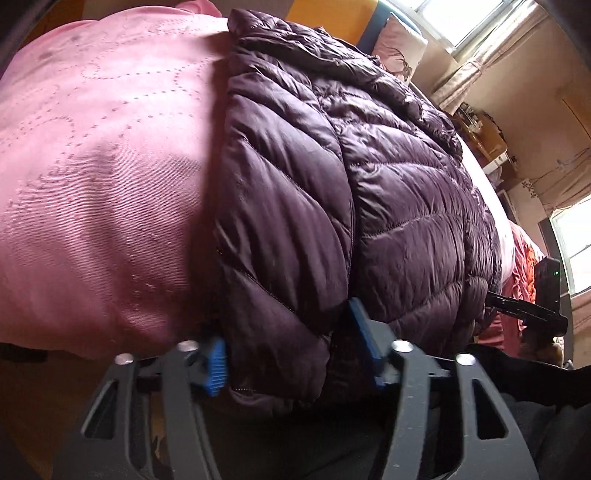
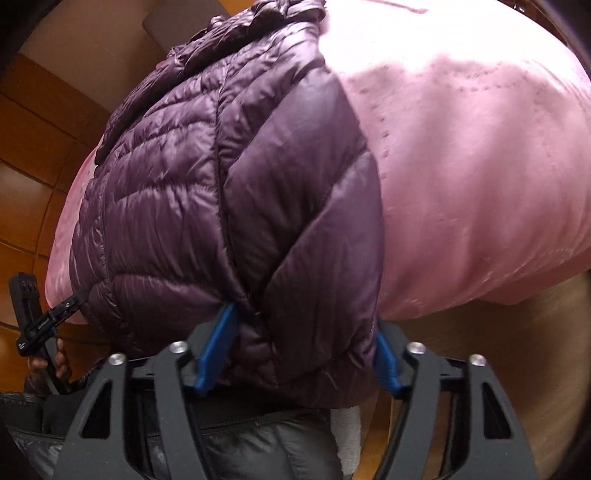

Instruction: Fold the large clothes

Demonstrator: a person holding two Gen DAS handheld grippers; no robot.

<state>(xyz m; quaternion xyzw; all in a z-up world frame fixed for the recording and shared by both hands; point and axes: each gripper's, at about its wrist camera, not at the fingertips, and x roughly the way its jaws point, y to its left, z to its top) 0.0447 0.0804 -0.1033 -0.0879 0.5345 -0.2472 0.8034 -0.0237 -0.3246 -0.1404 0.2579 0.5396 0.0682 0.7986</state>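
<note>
We clamp the left gripper [image 1: 291, 354] and right gripper [image 2: 295, 350], half closed, on the near hem corners of the purple jacket [image 1: 332, 166] spread mid-frame across the pink bedspread [image 1: 92, 166], ready to fold it.

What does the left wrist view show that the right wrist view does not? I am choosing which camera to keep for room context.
Only the left wrist view shows the windows with curtains, a pillow and cluttered shelves along the wall. Only the right wrist view shows the wooden panelling. Both show the purple puffer jacket lying on the pink bedspread, with its near hem between the blue pads of the left gripper and of the right gripper, and each view catches the other gripper at its edge.
</note>
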